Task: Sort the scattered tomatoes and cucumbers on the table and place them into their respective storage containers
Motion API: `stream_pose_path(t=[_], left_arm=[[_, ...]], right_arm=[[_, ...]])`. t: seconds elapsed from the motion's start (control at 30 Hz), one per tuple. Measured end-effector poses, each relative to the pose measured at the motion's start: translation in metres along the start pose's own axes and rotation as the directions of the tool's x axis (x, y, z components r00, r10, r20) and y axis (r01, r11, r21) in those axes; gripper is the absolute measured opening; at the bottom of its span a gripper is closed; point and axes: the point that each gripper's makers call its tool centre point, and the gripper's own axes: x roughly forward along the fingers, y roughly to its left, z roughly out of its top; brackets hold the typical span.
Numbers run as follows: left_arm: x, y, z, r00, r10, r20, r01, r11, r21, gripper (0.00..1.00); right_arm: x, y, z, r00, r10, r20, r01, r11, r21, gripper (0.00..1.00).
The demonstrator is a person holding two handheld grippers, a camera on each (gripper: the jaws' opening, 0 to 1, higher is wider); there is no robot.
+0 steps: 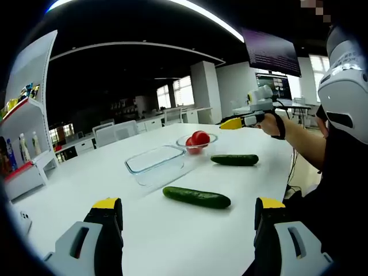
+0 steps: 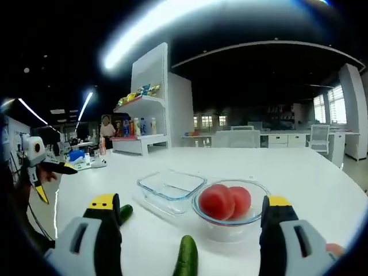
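Tomatoes sit sorted in the bowl between the right gripper's spread, empty fingers; cucumbers lie ahead of the left gripper's parted fingers, the dish awaiting them.

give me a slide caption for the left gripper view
Two cucumbers lie beside an empty glass dish; tomatoes already sit in the bowl.

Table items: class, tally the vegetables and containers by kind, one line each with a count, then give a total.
Tomatoes: 2
Cucumbers: 2
Round glass bowl: 1
Rectangular glass container: 1
Total: 6
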Motion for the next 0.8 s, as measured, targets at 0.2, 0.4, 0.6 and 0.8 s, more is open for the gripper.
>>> stream_pose_path(t=[0.2, 0.4, 0.6, 0.8], left_arm=[[0.002, 0.000, 0.003, 1.000, -0.010, 0.015, 0.010, 1.000, -0.003, 0.95], [0.006, 0.000, -0.003, 1.000, -0.017, 0.008, 0.017, 1.000, -0.012, 0.95], [0.008, 0.000, -0.004, 1.000, -0.020, 0.005, 0.020, 1.000, -0.015, 0.95], [0.011, -0.007, -0.001, 0.998, -0.052, 0.019, 0.052, 0.998, -0.033, 0.95]], right_arm=[[-0.015, -0.010, -0.012, 0.998, -0.052, -0.027, 0.051, 0.998, -0.039, 0.97], [-0.031, -0.013, -0.027, 0.996, -0.069, -0.064, 0.067, 0.997, -0.037, 0.97], [-0.050, -0.015, -0.035, 0.991, -0.088, -0.097, 0.083, 0.995, -0.060, 0.97], [-0.066, -0.014, -0.047, 0.984, -0.091, -0.155, 0.071, 0.990, -0.125, 0.97]])
